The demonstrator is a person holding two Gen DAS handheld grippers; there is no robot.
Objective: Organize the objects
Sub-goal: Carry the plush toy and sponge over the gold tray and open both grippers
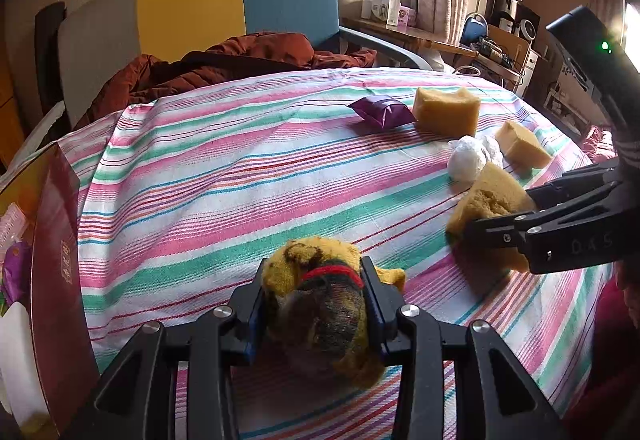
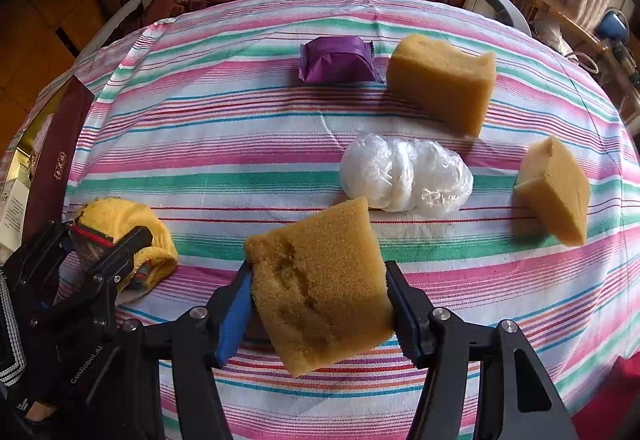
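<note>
Clamping a porous tan sponge block (image 2: 320,280), right gripper (image 2: 320,304) fingers, left gripper (image 1: 312,304) fingers squeezing a fuzzy yellow cloth roll (image 1: 316,288)

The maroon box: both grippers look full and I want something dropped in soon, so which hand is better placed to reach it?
Left, probably. The left gripper, fingers shut on the yellow sock, sits beside the maroon box; the right gripper, holding a sponge, is farther away.

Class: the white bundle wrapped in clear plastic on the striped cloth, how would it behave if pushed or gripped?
The plastic-wrapped bundle looks soft and lumpy, so it would probably squash rather than resist. Its glossy crinkled film may slip. Its rounded lobes suggest it might roll slightly.
</note>
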